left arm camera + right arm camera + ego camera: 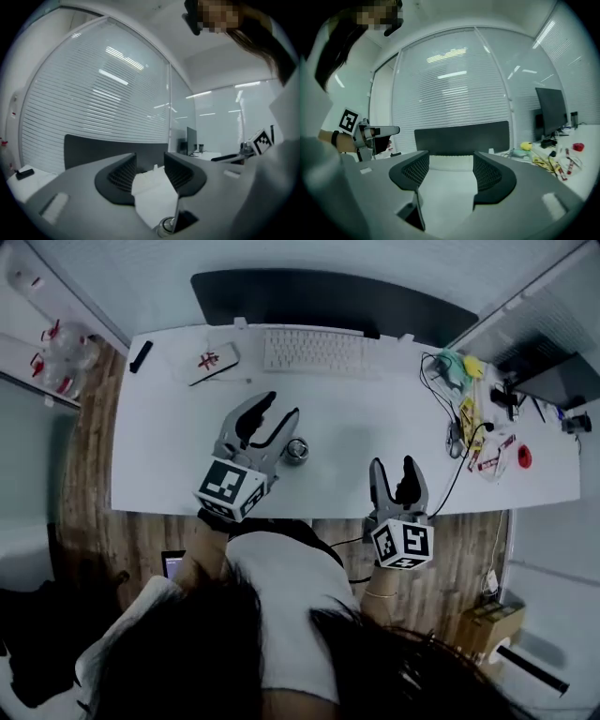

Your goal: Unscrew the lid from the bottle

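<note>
Fingers (123, 174) of the left gripper (283, 407) are standing apart with nothing clamped between them. The bottle (296, 454) is sitting just beside that gripper's right-hand finger, outside the gap as the head view shows it. Whether the finger is touching it cannot be told. The bottle is standing upright on the white desk (375, 418), toward the near edge and a little left of centre. From above it is showing only as a small round silvery top, probably the lid (296, 448), which looks to be on. In the left gripper view the bottle is peeping in low at the root of the jaws, not between the pads.

The right gripper (394, 465) is hovering well to the right of the bottle, over the desk's near edge. Its fingers (490, 173) are also spread wide, with nothing but bare desk showing between them. Farther out, a keyboard (314, 350) is lying toward the far edge in front of a dark panel (328, 301). Cables and small oddments (473, 418) are lying at the far right.

Judging by this, the person is only getting into position: no grip is made and the unscrewing is not yet begun. The next move is calling for one gripper to come round until the bottle's body is sitting squarely between its pads, then to close firmly. The other gripper is then needing to close on the lid and twist it while the first is keeping the body steady.
</note>
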